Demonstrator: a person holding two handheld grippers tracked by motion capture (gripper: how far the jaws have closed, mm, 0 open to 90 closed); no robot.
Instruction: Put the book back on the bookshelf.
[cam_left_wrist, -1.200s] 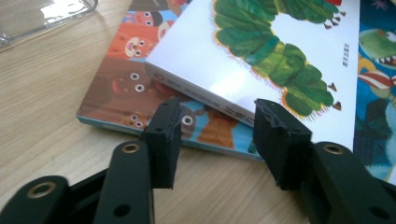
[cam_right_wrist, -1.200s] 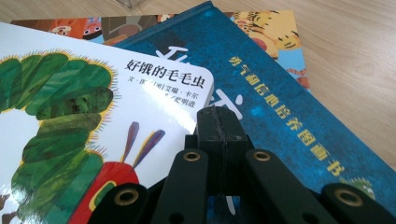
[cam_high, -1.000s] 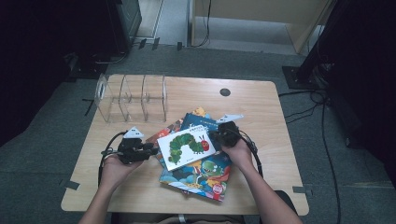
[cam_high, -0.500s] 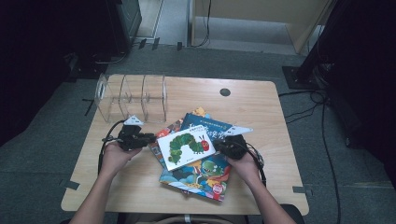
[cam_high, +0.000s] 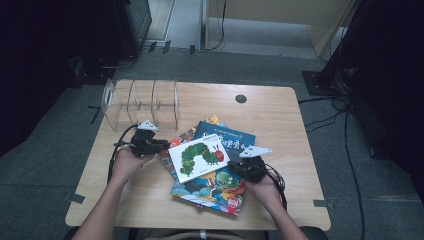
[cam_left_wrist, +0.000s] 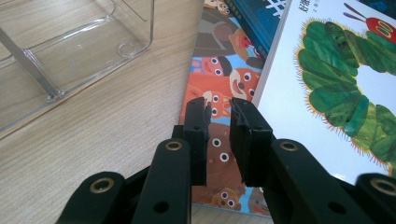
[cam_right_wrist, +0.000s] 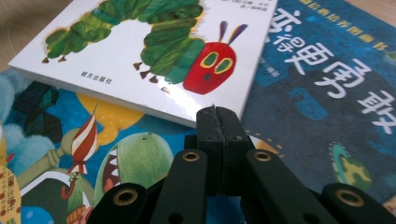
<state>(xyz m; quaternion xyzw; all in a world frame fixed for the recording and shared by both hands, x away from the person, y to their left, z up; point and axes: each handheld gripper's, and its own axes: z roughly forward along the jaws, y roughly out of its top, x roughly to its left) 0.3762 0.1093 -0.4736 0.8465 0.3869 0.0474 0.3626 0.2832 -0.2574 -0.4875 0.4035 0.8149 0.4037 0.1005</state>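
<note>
On the far left sits a clear rack (cam_high: 141, 102) with empty slots, just up and to the left of the left claw (cam_high: 161, 146). That claw hovers low over the left edge of the book pile, above a picture book with cartoon animals (cam_left_wrist: 219, 112), and its jaws stand a little apart with nothing between them. Right beside it, to its right, lies the white caterpillar book (cam_high: 199, 158), on top of the pile (this looks like the book to pick up first). A dark blue book (cam_high: 227, 137) sticks out from under it, and a bright, busy book (cam_high: 212, 187) lies at the bottom. The right claw (cam_high: 239, 167) sits at the caterpillar book's right corner, jaws pressed tight together and holding nothing. To do this step well, I think the right claw should open first, slide one jaw under that corner, and pinch gently. The left claw could then steady the other edge so the book lifts flat and does not drag the pile.
</note>
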